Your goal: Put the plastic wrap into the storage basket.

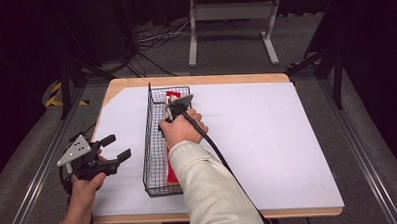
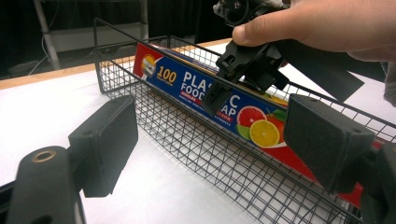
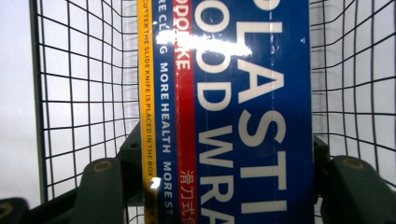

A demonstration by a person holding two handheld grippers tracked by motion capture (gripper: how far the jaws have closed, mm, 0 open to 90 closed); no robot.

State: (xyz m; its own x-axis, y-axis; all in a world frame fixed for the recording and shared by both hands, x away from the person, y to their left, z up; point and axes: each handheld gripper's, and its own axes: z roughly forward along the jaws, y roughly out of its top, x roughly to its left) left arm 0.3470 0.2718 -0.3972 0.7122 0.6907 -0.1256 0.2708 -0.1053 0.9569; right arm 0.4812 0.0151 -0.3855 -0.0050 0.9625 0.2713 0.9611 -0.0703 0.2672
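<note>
Your right gripper (image 1: 172, 109) sits left of centre in the high view, reaching down into the wire basket (image 1: 148, 144), its jaws clamped on either long side of the wrap box (image 3: 233, 112). In the right gripper view that blue and red box runs up the middle of the frame with a jaw pressed against each edge. The box lies lengthwise inside the basket on the white sheet (image 1: 267, 139). Your left gripper (image 1: 113, 148) hangs at the lower left of the high view, just left of the basket, jaws spread apart and empty.
</note>
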